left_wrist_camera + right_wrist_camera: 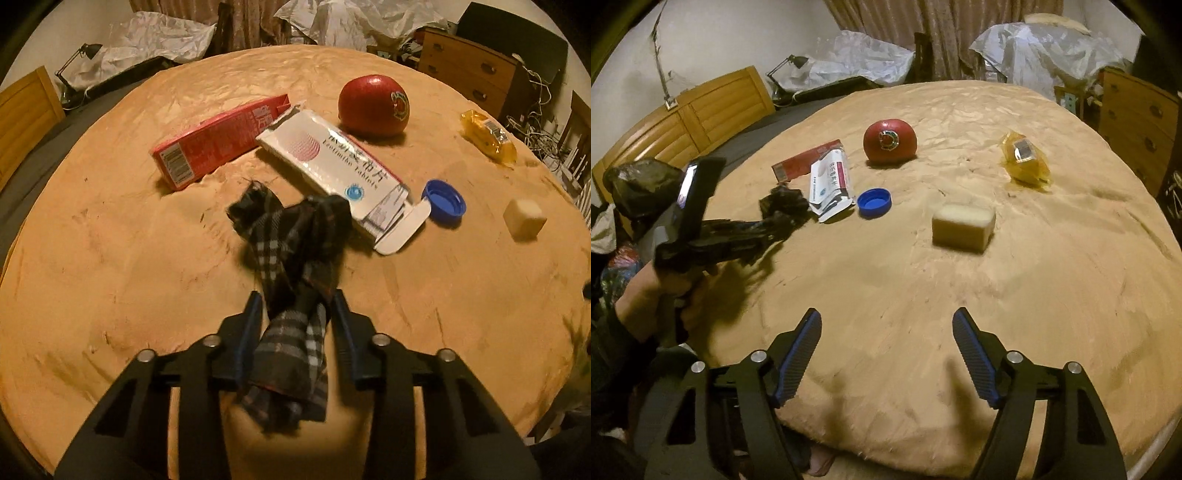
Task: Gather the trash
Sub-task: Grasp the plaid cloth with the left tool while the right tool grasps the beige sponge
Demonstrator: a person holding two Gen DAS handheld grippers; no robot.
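Left tool (295, 306) pinching plaid cloth scrap (291, 236) above tan blanket (110, 258), right tool (886, 332) spread wide w/ nothing between, sponge block (963, 224) ahead, blue cap (874, 203) beside white tablet box (829, 184).

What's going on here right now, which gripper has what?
The left gripper is shut on a dark plaid cloth, holding it just above the tan blanket. The right gripper is open and empty, hovering near the blanket's front edge. Still lying on the blanket: a red carton, a white tablet box with its flap open, a blue bottle cap, a yellow wrapper, a pale block and a red apple.
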